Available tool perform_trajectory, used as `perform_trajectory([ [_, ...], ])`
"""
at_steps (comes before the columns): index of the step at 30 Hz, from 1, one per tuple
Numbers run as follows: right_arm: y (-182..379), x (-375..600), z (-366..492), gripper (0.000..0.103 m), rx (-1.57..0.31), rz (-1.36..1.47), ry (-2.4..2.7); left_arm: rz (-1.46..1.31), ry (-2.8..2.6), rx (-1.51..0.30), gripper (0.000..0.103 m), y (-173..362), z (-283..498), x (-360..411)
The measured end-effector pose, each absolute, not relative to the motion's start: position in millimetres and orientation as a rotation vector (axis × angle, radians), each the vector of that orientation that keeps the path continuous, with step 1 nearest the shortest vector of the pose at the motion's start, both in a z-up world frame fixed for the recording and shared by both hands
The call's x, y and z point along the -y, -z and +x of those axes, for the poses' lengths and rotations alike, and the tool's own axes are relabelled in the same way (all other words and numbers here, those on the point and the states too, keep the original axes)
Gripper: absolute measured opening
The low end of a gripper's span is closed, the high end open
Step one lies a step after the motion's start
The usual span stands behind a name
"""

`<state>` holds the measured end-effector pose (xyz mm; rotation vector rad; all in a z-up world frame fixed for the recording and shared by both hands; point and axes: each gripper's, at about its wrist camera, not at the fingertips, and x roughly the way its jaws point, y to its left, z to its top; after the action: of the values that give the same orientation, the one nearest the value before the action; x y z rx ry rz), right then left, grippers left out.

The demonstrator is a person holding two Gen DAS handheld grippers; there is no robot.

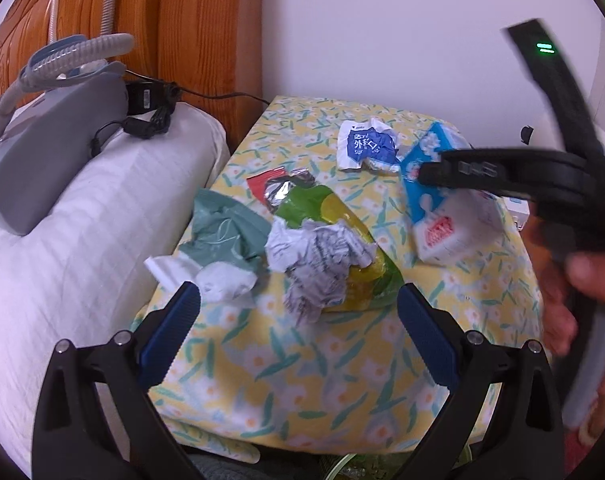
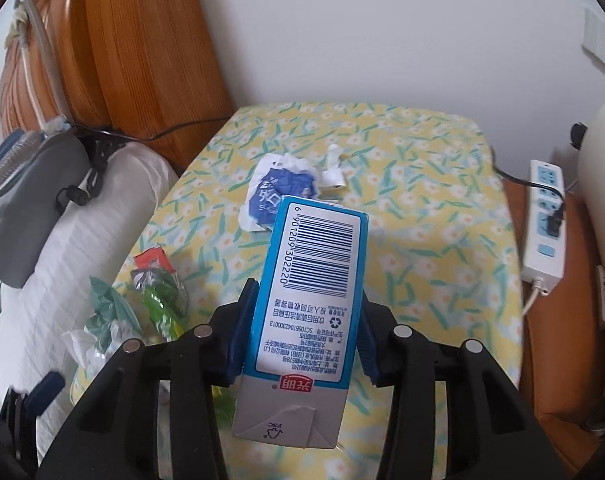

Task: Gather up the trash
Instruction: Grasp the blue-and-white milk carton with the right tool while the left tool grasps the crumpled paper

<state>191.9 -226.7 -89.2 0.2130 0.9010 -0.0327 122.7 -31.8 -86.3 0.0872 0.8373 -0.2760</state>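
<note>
Looking along the left tongs [image 1: 298, 320], the left wrist view shows their blue pads spread wide with nothing between them; they hover just short of a crumpled printed paper [image 1: 318, 260] that lies on a green and yellow snack wrapper [image 1: 342, 216]; left of that paper sit a teal plastic bag [image 1: 222, 232] and a white tissue [image 1: 206, 276], and beyond it a blue and white crumpled packet [image 1: 366, 146]; all rest on the flowered surface [image 1: 302, 380], with a white pillow [image 1: 82, 240] further left of the paper; to the right of the paper the right tongs [image 1: 426, 174], blurred, press on a blue milk carton [image 1: 434, 208], a person's hand [image 1: 582, 288] behind them.

Turning to the right wrist view, the right tongs [image 2: 302, 328] are partly closed, pads against both sides of the milk carton [image 2: 302, 292], which seems tilted up off the flowered surface [image 2: 422, 240]; beyond the carton lies the crumpled packet [image 2: 280, 192]; left of the carton sit the snack wrapper [image 2: 162, 296] and teal bag [image 2: 110, 308]; well to its right a power strip [image 2: 544, 216] lies off the cloth.

Judged from this, the carton has been grasped and is being collected; the next move calls for carrying it to a bin, which no view clearly shows, while the left tongs close on the crumpled paper.
</note>
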Motion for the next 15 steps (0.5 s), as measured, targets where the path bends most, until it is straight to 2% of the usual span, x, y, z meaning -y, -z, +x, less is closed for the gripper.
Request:
perform_trajectory([
  [2,88,234,178,0.045,-0.894,0.199,0.033,0.081,0.269,-0.846,0.092,90,128,40],
  [7,86,250,143,0.045,-0.886,0.162,0.049,0.091,0.251,-0.889,0.078,106,143,54],
  [12,87,260,127,0.045,-0.888,0.16,0.049,0.102,0.25,-0.92,0.058,116,149,60],
  [15,88,262,125,0.045,-0.887,0.16,0.048,0.105,0.238,-0.92,0.05,117,150,60],
])
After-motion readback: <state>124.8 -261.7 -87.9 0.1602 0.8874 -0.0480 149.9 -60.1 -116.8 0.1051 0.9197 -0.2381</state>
